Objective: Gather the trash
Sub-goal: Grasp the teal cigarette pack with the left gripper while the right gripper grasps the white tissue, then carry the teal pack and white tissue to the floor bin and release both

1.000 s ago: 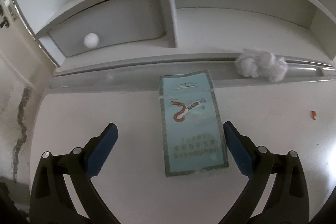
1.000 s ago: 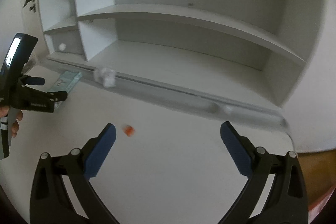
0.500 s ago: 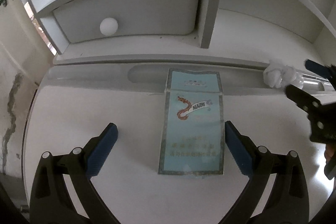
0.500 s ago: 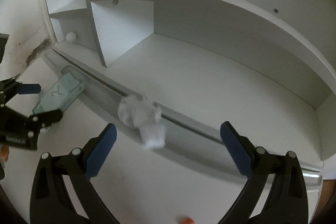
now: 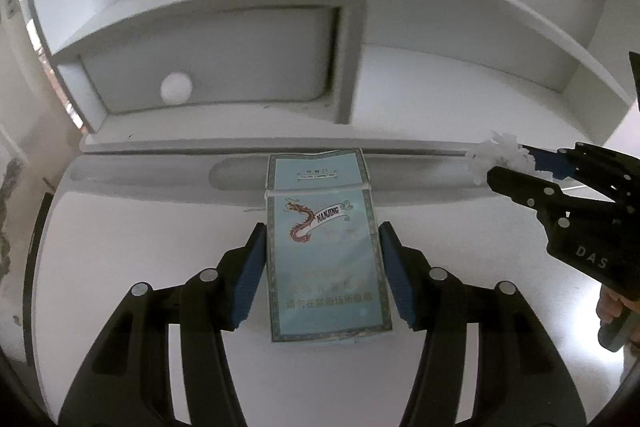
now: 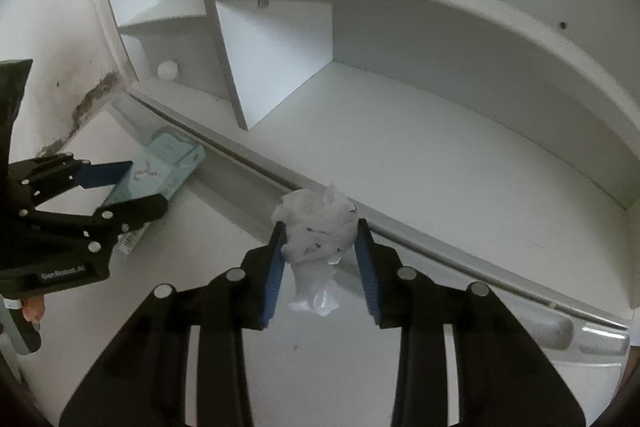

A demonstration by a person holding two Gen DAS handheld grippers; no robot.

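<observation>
A light blue cigarette pack (image 5: 324, 247) with a red dragon lies flat on the white desk, its far end over the groove. My left gripper (image 5: 322, 239) is shut on its two long sides. It also shows in the right wrist view (image 6: 160, 167) at the left. A crumpled white tissue wad (image 6: 320, 227) sits at the groove's edge. My right gripper (image 6: 320, 231) is shut on its sides. The wad also shows in the left wrist view (image 5: 496, 157) at the right, with the right gripper's fingers (image 5: 516, 183) around it.
A white shelf unit (image 5: 352, 27) with a vertical divider stands behind the groove (image 5: 160, 175). A white ball (image 5: 176, 87) rests in the lower left cubby. The wall at the left is stained (image 6: 80, 115).
Both grippers have moved forward and closed: the left onto the cigarette pack, the right onto the tissue wad. Both were wide open earlier.
</observation>
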